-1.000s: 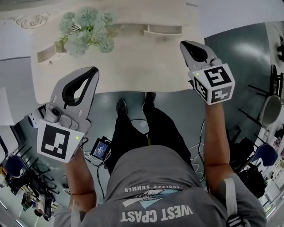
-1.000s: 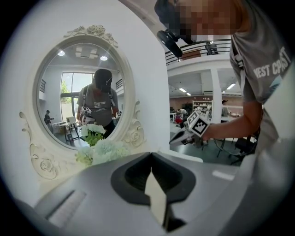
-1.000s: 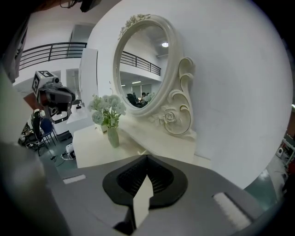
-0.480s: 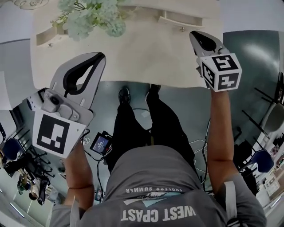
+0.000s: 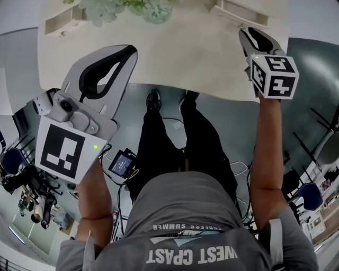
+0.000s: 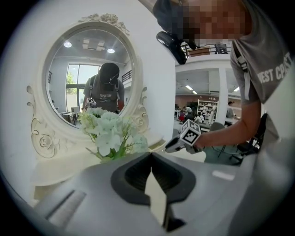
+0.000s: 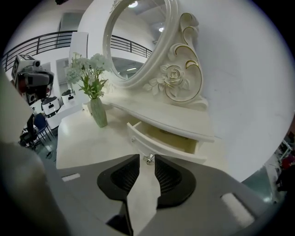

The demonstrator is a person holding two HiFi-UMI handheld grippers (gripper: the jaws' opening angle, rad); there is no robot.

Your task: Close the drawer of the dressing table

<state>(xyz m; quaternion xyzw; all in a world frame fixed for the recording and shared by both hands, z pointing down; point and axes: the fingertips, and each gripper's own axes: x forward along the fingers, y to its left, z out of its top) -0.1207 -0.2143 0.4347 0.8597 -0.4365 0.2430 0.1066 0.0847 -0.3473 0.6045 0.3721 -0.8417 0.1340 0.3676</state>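
The cream dressing table [image 5: 180, 63] has a small drawer [image 7: 162, 140] standing pulled out under the mirror shelf; in the head view this drawer [image 5: 239, 11] is at the top right. Its silver knob [image 7: 148, 159] sits right at the tips of my right gripper [image 7: 147, 164], whose jaws are opening with a narrow gap; the pads do not press on the knob. From the head view, my right gripper [image 5: 244, 34] points at the drawer front. My left gripper [image 5: 128, 50] hovers over the table's near left part, shut and empty, its tips meeting [image 6: 150, 156].
A vase of pale green flowers [image 7: 97, 113] stands on the table left of the drawer. An oval mirror [image 6: 87, 78] in an ornate frame rises behind. Another small drawer [image 5: 62, 22] sits at the table's far left. A person's legs and cables are below the table edge.
Both grippers have come down and forward toward the table. The right one has reached the open drawer's front and its tips now stand slightly apart.
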